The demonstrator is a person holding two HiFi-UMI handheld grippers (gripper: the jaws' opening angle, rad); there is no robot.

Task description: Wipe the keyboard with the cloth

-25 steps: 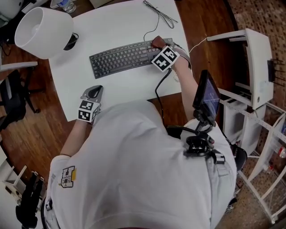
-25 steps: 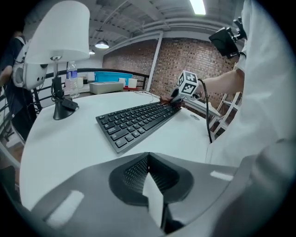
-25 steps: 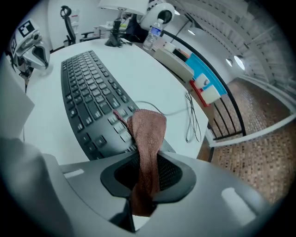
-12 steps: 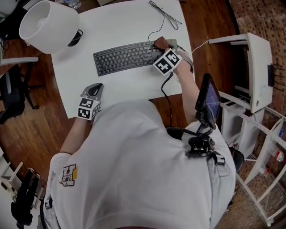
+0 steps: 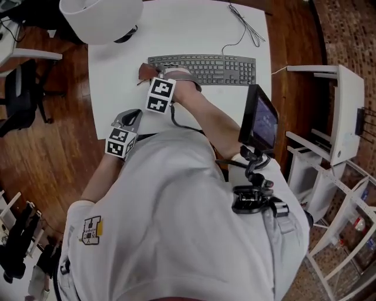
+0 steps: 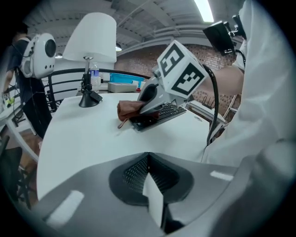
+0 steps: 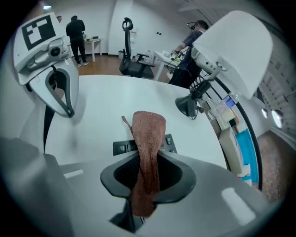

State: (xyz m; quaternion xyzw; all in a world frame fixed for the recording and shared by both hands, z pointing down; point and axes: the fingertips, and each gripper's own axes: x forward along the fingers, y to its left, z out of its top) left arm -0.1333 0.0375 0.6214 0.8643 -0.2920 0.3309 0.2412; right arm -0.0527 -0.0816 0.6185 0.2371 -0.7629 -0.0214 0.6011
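Now the right gripper [image 5: 154,73], clamped on the brown cloth [image 7: 147,139], stands at the left end of the keyboard [image 5: 211,69], whose length stretches away to its right. The left gripper [image 5: 130,116], jaws together and empty, sits at the front edge of the table [image 5: 176,29].

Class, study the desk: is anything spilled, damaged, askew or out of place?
Nothing stands out. The keyboard lies flat on the white table, the brown cloth is pinched in the right tongs at its left end, and the lamp stands upright. A thin cable trails at the far edge.
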